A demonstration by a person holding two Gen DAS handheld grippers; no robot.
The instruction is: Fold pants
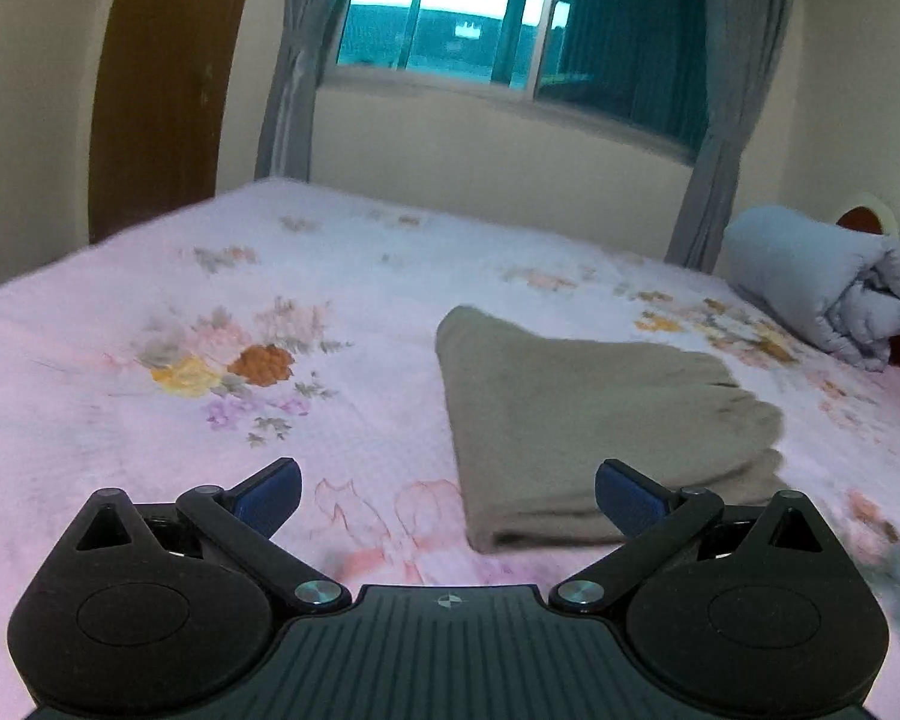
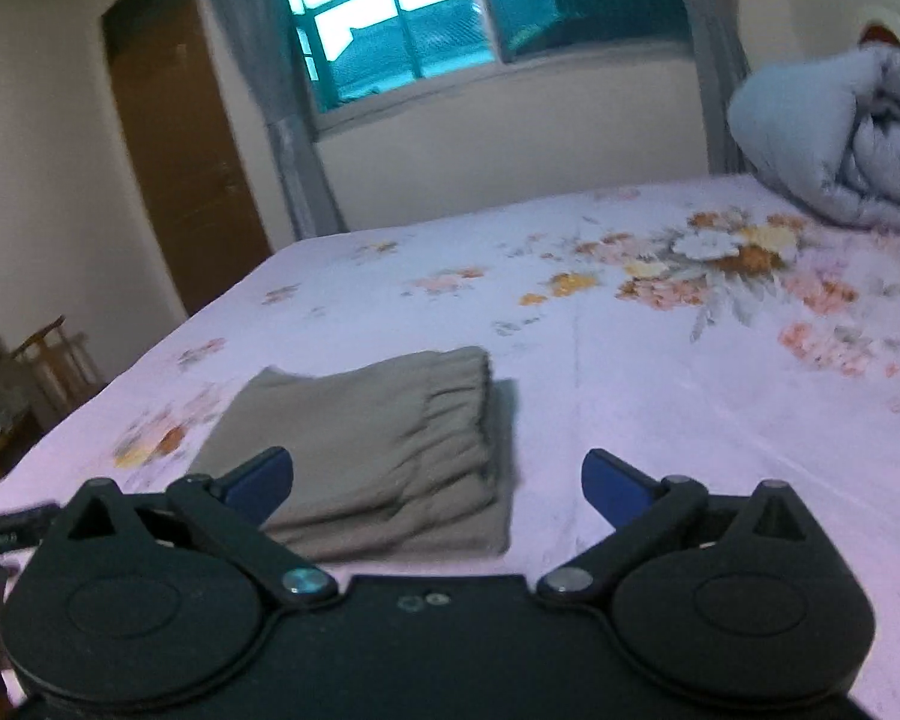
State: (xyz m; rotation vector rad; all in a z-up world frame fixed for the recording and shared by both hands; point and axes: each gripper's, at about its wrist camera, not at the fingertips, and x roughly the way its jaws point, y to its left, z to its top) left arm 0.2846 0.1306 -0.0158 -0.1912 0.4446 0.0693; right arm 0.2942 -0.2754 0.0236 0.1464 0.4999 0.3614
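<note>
Pants [image 2: 384,450] folded, flat on bed [image 2: 660,372].
Left hand-held gripper [image 1: 448,495] spread wide, gripping nothing; right hand-held gripper [image 2: 437,487] likewise wide and empty, both hovering clear above the bundle, quilt [image 2: 840,138] rolled beyond.

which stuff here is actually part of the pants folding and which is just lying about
Part of the job:
- folded pants on the bed sheet
- left gripper, open, empty
- right gripper, open, empty

Just lying about:
- rolled grey quilt
- curtains
- wooden chair beside the bed
</note>
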